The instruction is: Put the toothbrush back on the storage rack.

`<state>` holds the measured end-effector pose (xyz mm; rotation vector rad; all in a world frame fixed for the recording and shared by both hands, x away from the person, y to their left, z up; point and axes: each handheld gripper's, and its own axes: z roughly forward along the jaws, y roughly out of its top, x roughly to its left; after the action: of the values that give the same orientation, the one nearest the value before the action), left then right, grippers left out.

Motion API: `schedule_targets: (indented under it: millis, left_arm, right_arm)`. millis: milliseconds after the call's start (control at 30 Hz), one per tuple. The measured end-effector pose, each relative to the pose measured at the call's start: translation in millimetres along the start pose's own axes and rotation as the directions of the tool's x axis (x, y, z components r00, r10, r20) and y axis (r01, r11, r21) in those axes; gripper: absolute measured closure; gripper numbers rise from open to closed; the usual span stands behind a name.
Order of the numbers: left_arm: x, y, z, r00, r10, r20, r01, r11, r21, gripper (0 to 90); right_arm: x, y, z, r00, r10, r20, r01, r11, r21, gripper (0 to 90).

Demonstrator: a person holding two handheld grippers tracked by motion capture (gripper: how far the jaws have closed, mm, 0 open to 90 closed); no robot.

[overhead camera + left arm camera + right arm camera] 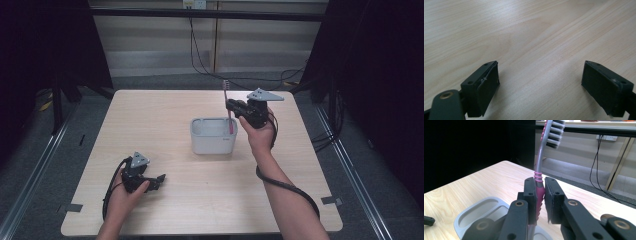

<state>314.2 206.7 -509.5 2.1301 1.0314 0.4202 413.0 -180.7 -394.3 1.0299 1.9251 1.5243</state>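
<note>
A pink and grey toothbrush (228, 107) stands upright, bristles up, with its lower end over the right part of a white holder (212, 135) at mid-table. My right gripper (231, 106) is shut on its pink handle. In the right gripper view the two pads clamp the toothbrush (539, 192) above the holder (471, 213), and the bristle head rises to the top edge. My left gripper (161, 177) rests low over the table near the front left, open. In the left gripper view its pads (486, 87) stand wide apart over bare wood.
The light wooden table (165, 110) has rounded corners and tape tabs at its front corners. Dark curtains hang on both sides. Cables trail on the floor behind the table. A cable runs from each gripper along the forearm.
</note>
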Motion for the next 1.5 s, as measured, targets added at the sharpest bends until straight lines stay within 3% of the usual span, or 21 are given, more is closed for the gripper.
schedule_targets:
  millis: [467, 1500]
  left_arm:
    - [0.0, 0.0, 0.0, 1.0000, 0.000, 0.000, 0.000, 1.0000, 0.000, 13.9]
    - [0.0, 0.0, 0.0, 1.0000, 0.000, 0.000, 0.000, 1.0000, 0.000, 13.9]
  right_arm:
    - [-2.5, -13.0, -4.4, 0.9994, 0.033, -0.005, -0.033, 0.999, 0.002, 80.3]
    - [-0.9, -27.4, -11.7, 0.9996, 0.025, -0.009, -0.025, 0.999, 0.035, 80.4]
